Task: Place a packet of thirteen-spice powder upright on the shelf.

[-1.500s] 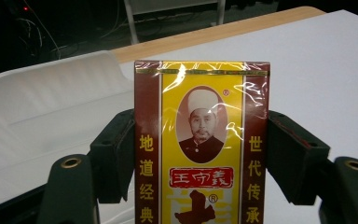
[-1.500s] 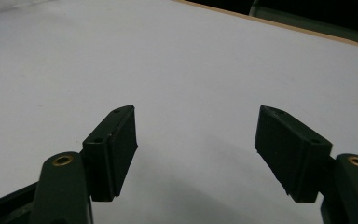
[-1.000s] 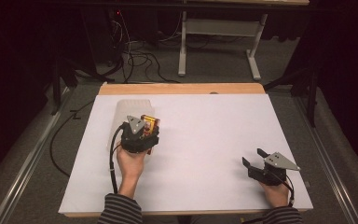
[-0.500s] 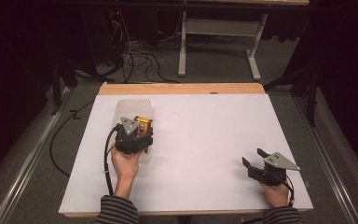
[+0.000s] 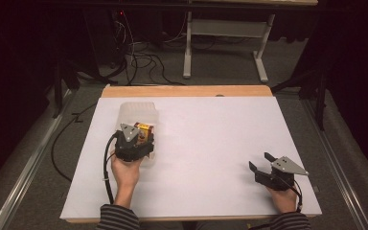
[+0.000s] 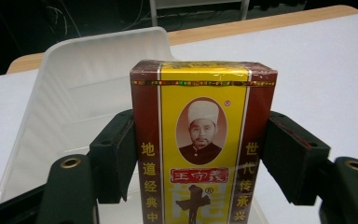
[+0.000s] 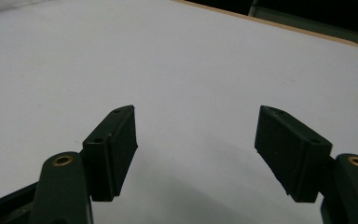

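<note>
A yellow and dark red carton [image 6: 200,140] with a printed portrait and Chinese characters stands between the pads of my left gripper [image 6: 200,158], which is shut on its two sides. In the high view the carton [image 5: 143,130] hangs over a clear plastic tray [image 5: 136,112] at the table's left, with the left gripper [image 5: 141,139] just behind it. The tray's white wall [image 6: 98,70] rises behind the carton. My right gripper [image 5: 261,164] rests near the table's front right corner, open, and its gripper view shows nothing between the fingertips [image 7: 196,154].
A white sheet [image 5: 211,139] covers the table, with a wooden edge [image 5: 187,91] at the far side. Cables [image 5: 139,57] and a grey stand [image 5: 220,48] lie on the floor beyond. A cable [image 5: 108,167] trails from the left gripper.
My left gripper has carried the carton a little to the left and away from the person, over the tray. The right gripper has stayed where it was.
</note>
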The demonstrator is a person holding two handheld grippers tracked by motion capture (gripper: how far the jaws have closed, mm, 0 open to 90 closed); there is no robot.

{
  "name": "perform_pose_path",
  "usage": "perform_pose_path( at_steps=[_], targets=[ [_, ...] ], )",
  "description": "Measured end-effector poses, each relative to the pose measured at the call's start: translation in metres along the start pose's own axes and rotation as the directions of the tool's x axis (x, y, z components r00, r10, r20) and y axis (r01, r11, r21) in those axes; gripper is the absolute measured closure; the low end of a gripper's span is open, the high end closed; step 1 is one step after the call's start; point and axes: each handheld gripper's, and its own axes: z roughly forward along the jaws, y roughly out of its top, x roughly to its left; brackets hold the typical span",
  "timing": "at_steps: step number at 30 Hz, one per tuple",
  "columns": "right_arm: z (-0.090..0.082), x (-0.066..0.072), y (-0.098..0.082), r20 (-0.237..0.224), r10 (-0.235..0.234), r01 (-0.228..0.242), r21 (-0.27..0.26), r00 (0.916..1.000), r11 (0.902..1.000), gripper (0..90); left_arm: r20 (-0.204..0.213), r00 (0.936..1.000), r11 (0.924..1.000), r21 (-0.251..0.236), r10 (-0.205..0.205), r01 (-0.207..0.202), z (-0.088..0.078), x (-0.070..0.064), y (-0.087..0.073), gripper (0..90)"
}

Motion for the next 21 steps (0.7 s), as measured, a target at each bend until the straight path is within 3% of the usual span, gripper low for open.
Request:
perform_pose_path(
  at_steps=[21],
  targets=[
    [0.000, 0.000, 0.000, 0.001, -0.003, 0.003, 0.000, 1.0000, 1.0000, 30.1, -0.024, 0.9994, 0.9996, 0.011, -0.026, 0.026, -0.008, 0.012, -0.016, 32.1]
  ],
)
